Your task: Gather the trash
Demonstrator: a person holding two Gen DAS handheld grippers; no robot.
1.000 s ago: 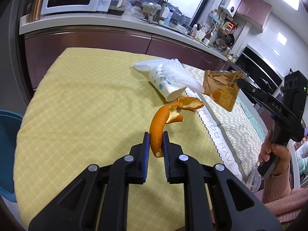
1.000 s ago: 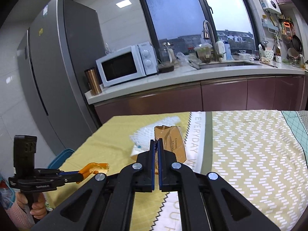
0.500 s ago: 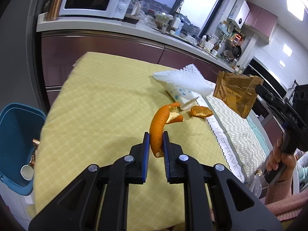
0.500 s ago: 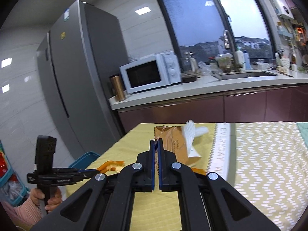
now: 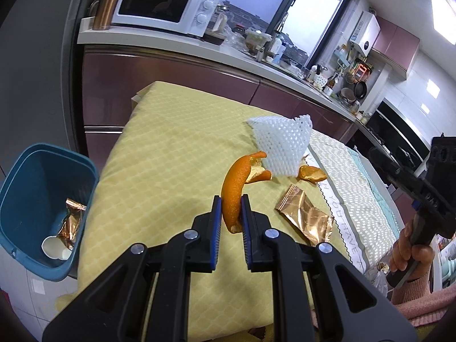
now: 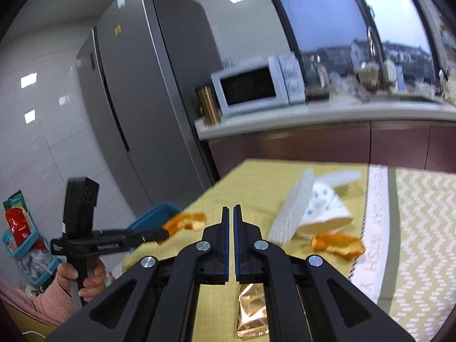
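An orange peel (image 5: 233,196) is clamped upright between the nearly closed jaws of the left gripper (image 5: 230,209); the blue bin (image 5: 82,168) lies below and to its left, off the worktop (image 5: 159,154) edge. The right gripper (image 6: 230,213) is shut and empty, a gold wrapper (image 6: 252,313) lying beneath it in the kitchen.

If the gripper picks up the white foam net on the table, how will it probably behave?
The white foam net looks very light, so it may slide when pushed. Its open mesh stands bent over the paper cup, so it is probably soft and would squash between the pads. It seems unlikely to break.
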